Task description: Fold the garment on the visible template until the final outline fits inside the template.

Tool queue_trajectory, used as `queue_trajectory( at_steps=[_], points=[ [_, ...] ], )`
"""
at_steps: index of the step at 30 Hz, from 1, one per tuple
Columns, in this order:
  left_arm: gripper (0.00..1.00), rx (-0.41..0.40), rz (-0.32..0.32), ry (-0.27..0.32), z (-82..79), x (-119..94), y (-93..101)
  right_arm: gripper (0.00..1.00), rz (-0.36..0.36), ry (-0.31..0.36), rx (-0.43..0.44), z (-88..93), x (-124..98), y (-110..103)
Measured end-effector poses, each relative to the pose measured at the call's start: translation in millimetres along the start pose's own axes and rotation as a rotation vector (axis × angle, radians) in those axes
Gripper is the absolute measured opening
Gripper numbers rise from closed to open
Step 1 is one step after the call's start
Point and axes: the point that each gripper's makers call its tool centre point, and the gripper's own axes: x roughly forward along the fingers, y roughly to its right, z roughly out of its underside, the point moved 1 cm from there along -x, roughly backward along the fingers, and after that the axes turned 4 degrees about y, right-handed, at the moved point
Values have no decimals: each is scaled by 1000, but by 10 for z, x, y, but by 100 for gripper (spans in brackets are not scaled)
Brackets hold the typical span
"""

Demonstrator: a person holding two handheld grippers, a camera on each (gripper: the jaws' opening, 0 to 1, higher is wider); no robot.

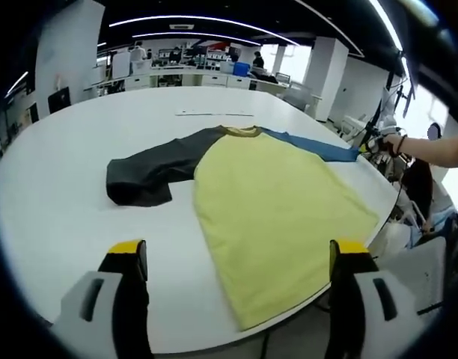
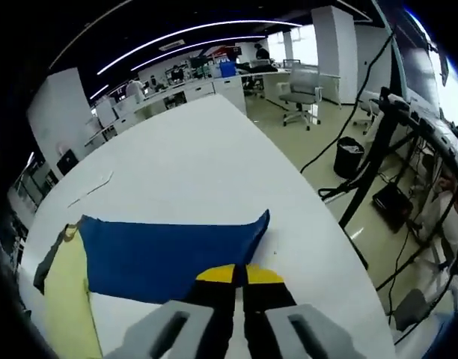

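The yellow-tipped left gripper (image 1: 239, 262) is held wide open above one yellow-bodied garment (image 1: 278, 213) with two sleeves, dark grey (image 1: 158, 168) and blue (image 2: 165, 254); the right gripper (image 2: 240, 278) is closed on the blue sleeve.

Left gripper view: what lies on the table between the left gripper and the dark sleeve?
Nothing: bare white table separates the left gripper from the dark sleeve.
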Motion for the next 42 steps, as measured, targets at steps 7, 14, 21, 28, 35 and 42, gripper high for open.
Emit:
queue_trajectory(
  at_steps=[7,14,21,28,35,42],
  points=[
    [99,8,5,7,-24,-6,-17,0,-63,15,-53,-137,-2,-330],
    [99,15,9,21,-75,-28,-50,0,-127,42,-89,-300,-19,-738],
    [99,28,16,31,-104,-30,-57,0,-195,46,-151,-392,39,-1161],
    [99,34,22,35,-94,-54,-64,0,-226,32,-184,-410,149,-1457],
    [99,32,26,42,-89,-69,-79,0,-264,14,-212,-370,187,-1796],
    [99,36,41,41,-81,-71,-58,0,-303,-2,-246,-300,211,-2102]
  ],
)
